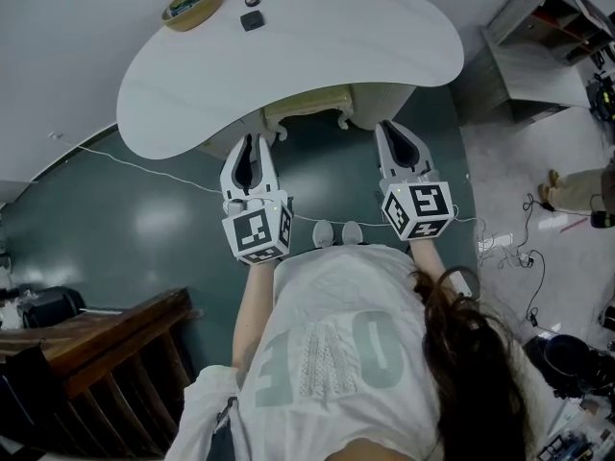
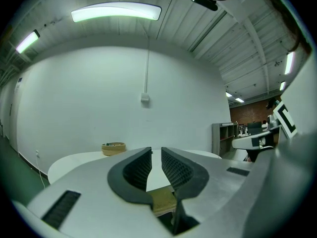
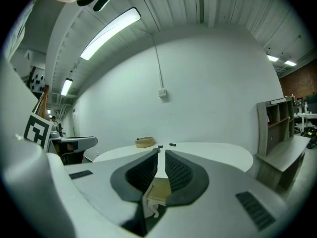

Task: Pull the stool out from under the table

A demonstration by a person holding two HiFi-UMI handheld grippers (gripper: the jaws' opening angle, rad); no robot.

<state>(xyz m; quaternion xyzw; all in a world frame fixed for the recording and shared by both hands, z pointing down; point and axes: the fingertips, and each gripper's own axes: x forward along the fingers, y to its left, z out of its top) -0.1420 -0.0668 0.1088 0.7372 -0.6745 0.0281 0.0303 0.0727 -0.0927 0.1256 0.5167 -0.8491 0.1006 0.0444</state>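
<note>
A person's white knit T-shirt (image 1: 327, 373) filled the foreground, on the near side of the smooth, white, bean-shaped table (image 1: 288, 65). Just short of the table's near edge, the left gripper (image 1: 252, 140) and the right gripper (image 1: 387, 126) pointed at it. Each was a pale grey shell with ribbed black pads and a cube of black-and-white square markers at its back.

In both gripper views the jaws were pressed almost together, with only a thin slit between the pads. Low in each slit sat a flat-topped tan piece, and on the right one a pale curled trim hung beneath it. This appeared to be the rim of the cream carved stool (image 1: 307, 113), pinched by both grippers, though the slit was too narrow to be sure of the contact.

The stool lay mostly beneath the table. Its scrolled apron and two short curved legs showed just out from under the middle of the near edge. A glossy dark green floor (image 1: 115, 209) ran under the table.

Toward the table's far edge lay a round woven basket (image 1: 190, 6) and three small black objects (image 1: 252, 20). Beyond the table rose a plain white wall (image 2: 99, 98).
</note>
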